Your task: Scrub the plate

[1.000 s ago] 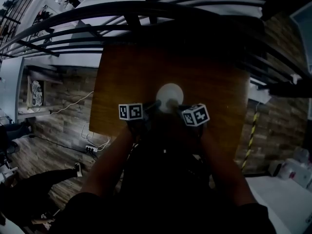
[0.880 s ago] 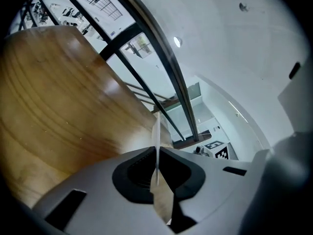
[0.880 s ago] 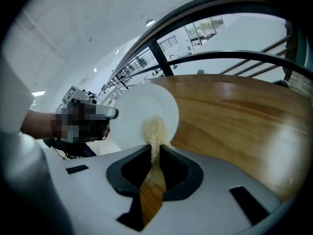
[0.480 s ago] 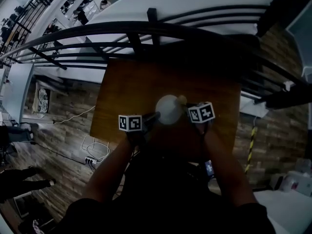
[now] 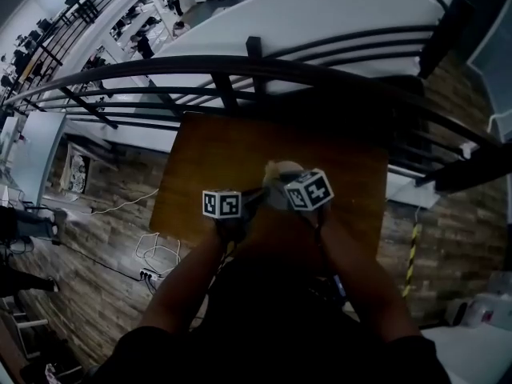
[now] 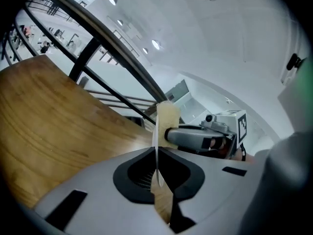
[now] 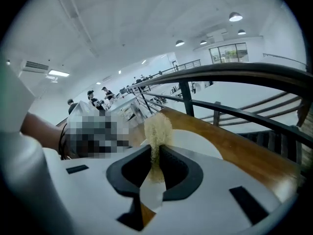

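My left gripper (image 6: 156, 156) is shut on the rim of a white plate (image 6: 156, 131), which stands edge-on above the brown table (image 6: 54, 116). A beige sponge (image 6: 169, 119) lies against the plate's right face. My right gripper (image 7: 155, 153) is shut on that sponge (image 7: 157, 127), with the plate's white face (image 7: 195, 143) just behind it. In the head view both marker cubes sit close together over the table's middle. There the left gripper (image 5: 258, 192) and right gripper (image 5: 286, 179) meet at the pale plate (image 5: 274, 195), which is mostly hidden.
The wooden table (image 5: 208, 158) stands against a black metal railing (image 5: 240, 70) with an open drop behind it. The floor to the left (image 5: 88, 214) is wood plank with cables. The person's dark sleeves fill the lower head view.
The plate lay flat on the table a second ago. It has since been lifted and tipped onto its edge. Both grippers rose, and the right one closed in on the plate with the sponge.
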Demonstrator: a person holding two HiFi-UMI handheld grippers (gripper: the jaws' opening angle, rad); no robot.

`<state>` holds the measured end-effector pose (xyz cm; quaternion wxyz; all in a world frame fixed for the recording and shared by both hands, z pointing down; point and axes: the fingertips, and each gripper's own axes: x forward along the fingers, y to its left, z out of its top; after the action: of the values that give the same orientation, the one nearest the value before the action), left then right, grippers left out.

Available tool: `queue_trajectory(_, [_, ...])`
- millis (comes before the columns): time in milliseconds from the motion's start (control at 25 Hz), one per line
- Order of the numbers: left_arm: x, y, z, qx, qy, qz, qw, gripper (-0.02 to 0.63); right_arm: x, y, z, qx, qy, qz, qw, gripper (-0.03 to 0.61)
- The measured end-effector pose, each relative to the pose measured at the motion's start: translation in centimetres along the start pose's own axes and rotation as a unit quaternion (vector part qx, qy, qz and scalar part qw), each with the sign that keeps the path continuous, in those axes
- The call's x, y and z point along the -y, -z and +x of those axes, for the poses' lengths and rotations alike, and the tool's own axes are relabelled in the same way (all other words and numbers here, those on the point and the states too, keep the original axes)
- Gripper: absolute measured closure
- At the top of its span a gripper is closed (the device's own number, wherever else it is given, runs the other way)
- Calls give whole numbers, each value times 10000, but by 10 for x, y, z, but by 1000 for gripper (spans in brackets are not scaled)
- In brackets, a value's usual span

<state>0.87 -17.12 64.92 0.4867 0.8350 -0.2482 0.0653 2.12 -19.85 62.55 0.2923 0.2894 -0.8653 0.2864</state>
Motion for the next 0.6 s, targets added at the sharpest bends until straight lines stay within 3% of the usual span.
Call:
queue_trajectory(400, [13, -35, -7, 607, -194, 58, 9980, 592, -12, 29, -16, -13, -90, 224, 9997, 523])
queue_trajectory(600, [19, -43, -19, 670, -259, 213, 9972, 592, 8, 46, -28, -135, 61, 601, 9981, 523])
